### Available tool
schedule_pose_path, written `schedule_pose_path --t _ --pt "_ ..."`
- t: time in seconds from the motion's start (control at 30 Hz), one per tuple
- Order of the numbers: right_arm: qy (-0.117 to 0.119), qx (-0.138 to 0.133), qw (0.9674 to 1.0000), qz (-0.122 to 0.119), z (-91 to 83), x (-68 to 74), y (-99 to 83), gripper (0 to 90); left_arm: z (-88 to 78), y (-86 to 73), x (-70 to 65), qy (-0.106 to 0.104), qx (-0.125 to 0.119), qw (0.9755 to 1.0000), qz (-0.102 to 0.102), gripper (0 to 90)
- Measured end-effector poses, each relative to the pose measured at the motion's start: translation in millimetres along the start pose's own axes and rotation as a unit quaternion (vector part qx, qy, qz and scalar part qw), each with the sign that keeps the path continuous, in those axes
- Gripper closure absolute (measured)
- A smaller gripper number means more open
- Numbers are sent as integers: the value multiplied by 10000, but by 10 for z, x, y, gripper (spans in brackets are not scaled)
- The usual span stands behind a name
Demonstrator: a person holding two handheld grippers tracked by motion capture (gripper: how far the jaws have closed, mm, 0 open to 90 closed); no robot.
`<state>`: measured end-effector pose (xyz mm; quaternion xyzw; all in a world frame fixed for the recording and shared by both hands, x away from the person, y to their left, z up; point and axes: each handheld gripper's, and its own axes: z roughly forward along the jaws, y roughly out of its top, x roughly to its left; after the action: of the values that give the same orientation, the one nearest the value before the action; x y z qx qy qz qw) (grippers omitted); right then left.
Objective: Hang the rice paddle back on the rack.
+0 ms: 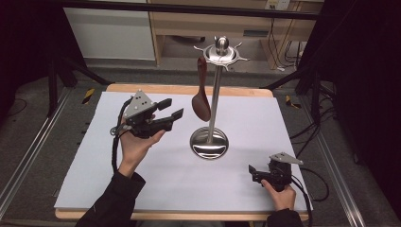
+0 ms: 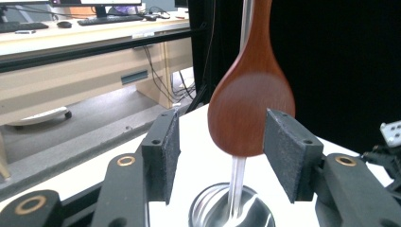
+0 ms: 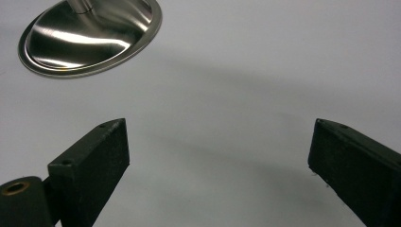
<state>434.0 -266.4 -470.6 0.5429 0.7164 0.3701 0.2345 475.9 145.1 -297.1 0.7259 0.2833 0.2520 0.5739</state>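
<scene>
A brown wooden spoon (image 1: 201, 101) hangs bowl down from a hook on the steel stand (image 1: 216, 90), whose round base (image 1: 209, 143) rests at the middle of the white sheet. My left gripper (image 1: 175, 108) hovers just left of the spoon bowl, open, jaws pointing at it. In the left gripper view the spoon bowl (image 2: 250, 109) hangs just beyond the spread jaws of the left gripper (image 2: 222, 123), and neither pad presses on it. My right gripper (image 1: 252, 172) sits low at the front right. Its jaws (image 3: 220, 132) stand wide open over bare sheet, with the stand base (image 3: 90, 38) ahead.
The white sheet (image 1: 142, 189) covers a wooden table (image 1: 189, 89) whose edges run close around it. Black frame legs (image 1: 71, 71) and cables stand on the floor to both sides. A pale wooden desk (image 2: 71, 52) lies beyond the table's far edge.
</scene>
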Motion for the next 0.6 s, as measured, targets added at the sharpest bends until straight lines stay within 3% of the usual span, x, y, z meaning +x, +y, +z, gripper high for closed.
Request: schedule_pose_path --t 0.07,0.1,0.23,0.6 --pt "7 -26 10000 -55 -1 -7 -1 65 -11 -26 1 8 1 10000 13 458" --pt "31 -15 10000 -38 -5 -2 -1 65 -53 -103 3 84 161 9998 2 457" --pt "11 -16 10000 -27 -4 7 -1 65 -101 -216 17 137 288 9995 22 444" --pt "-31 -6 10000 -52 -15 20 -10 65 -272 -747 64 266 729 9969 -126 410"
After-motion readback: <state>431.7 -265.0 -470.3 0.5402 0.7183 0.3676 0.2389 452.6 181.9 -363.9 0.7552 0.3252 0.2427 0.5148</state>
